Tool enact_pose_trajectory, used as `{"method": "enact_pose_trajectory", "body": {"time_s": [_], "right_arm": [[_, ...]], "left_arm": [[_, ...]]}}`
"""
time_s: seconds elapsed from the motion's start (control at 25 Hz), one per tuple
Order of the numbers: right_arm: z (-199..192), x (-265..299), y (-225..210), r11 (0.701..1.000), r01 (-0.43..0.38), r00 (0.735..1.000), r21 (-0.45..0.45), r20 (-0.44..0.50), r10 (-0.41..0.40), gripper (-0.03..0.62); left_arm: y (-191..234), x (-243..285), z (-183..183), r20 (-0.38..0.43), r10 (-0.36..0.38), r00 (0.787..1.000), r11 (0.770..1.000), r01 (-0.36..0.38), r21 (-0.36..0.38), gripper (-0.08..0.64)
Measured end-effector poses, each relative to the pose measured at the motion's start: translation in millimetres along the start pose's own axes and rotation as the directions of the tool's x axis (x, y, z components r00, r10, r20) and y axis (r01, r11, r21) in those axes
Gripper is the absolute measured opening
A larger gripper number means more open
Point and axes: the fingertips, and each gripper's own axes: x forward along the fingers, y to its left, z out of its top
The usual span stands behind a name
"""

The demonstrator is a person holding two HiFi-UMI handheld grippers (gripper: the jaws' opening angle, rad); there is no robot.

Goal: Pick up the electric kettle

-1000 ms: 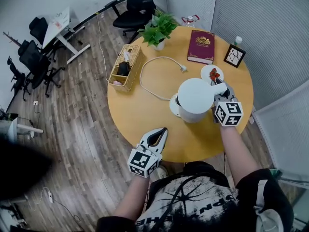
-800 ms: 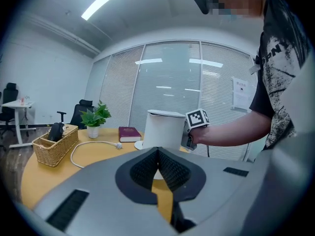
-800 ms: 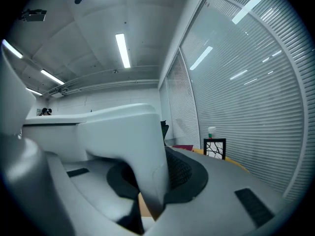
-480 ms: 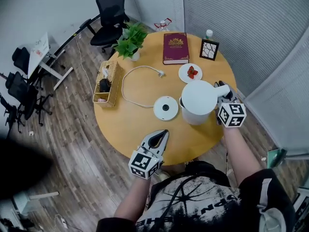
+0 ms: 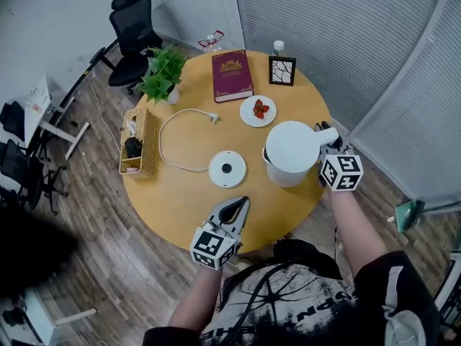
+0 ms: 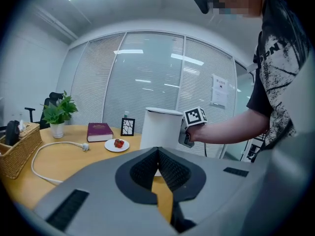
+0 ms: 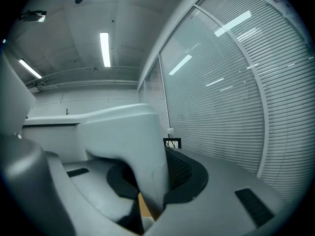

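The white electric kettle hangs over the right part of the round wooden table, clear of its round white base. My right gripper is shut on the kettle's handle, which fills the space between its jaws in the right gripper view. My left gripper hovers at the table's front edge, shut, with nothing in it. In the left gripper view the kettle stands ahead, the right gripper against its right side, beyond the left gripper.
A white power cord loops from the base toward a wicker basket at the left rim. At the back are a potted plant, a red book, a plate of strawberries and a small picture frame.
The kettle has come off its base and moved right with my right gripper, leaving the base bare. My left gripper keeps its place at the table's front edge.
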Motion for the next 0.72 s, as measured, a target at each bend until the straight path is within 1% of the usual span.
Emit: {"method": "enact_pose_trajectory", "body": {"time_s": [0.24, 0.72], "right_arm": [[-21.6, 3.9, -8.6, 1.0, 0.006, 1.0, 0.028, -0.025, -0.006, 0.08], [-47.3, 19.5, -9.0, 0.999, -0.036, 0.998, 0.038, -0.046, 0.038, 0.08]], "left_arm": [[3.3, 16.3, -5.4, -0.029, -0.018, 0.999, 1.0, 0.018, -0.01, -0.002], [12.3, 35.7, -12.5, -0.06, -0.027, 0.998, 0.999, 0.025, -0.03, -0.002]]}}
